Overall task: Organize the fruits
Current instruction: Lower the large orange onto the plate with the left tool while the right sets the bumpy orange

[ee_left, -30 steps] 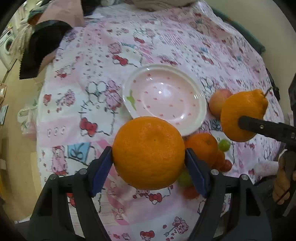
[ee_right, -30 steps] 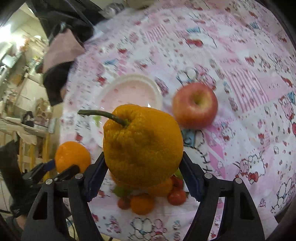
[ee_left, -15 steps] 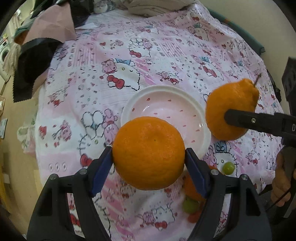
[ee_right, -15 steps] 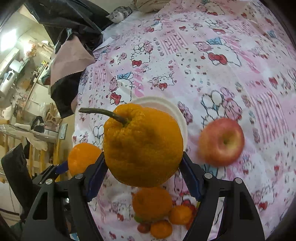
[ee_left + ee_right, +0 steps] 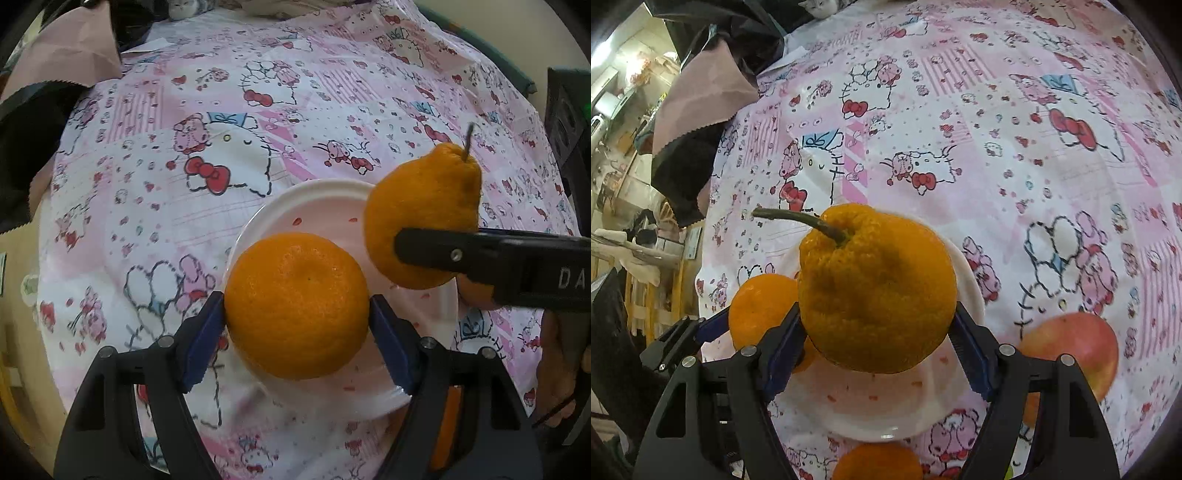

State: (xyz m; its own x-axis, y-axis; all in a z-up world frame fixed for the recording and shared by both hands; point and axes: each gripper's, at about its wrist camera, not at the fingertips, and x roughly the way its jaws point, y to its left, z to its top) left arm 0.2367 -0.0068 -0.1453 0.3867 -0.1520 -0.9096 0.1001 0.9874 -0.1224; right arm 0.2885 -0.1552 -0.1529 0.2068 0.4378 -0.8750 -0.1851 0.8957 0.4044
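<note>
A pink cartoon-print cloth (image 5: 258, 122) covers the worktop, with a dark and pink fabric (image 5: 698, 110) heaped at its 10 o'clock edge and a cluttered room beyond. In the left wrist view the left hand-held gripper (image 5: 297, 317) pinches a round orange (image 5: 297, 306) between its blue pads, held above the near rim of a white plate (image 5: 317, 206). At 2 o'clock from it the right hand-held gripper (image 5: 877, 325) clamps a knobbly, stemmed orange (image 5: 877, 291) across its widest part, also over the plate; the stem points toward 10 o'clock in the right wrist view. The two fruits hang close together but apart. An apple (image 5: 1075, 350) lies on the cloth at 3 o'clock from the plate, and a smaller orange fruit (image 5: 879, 461) sits just past the plate's 6 o'clock rim. Both held fruits look firm yet slightly yielding, moderately heavy, with pebbled rind that should give the pads good friction; a hold across the equator, as now, seems safest, since the knobbly neck would slip. The plate looks shallow, so a round fruit could roll on release; each probably needs setting down low, apart from the other. The apple's smooth skin likely calls for a centred pinch.
</note>
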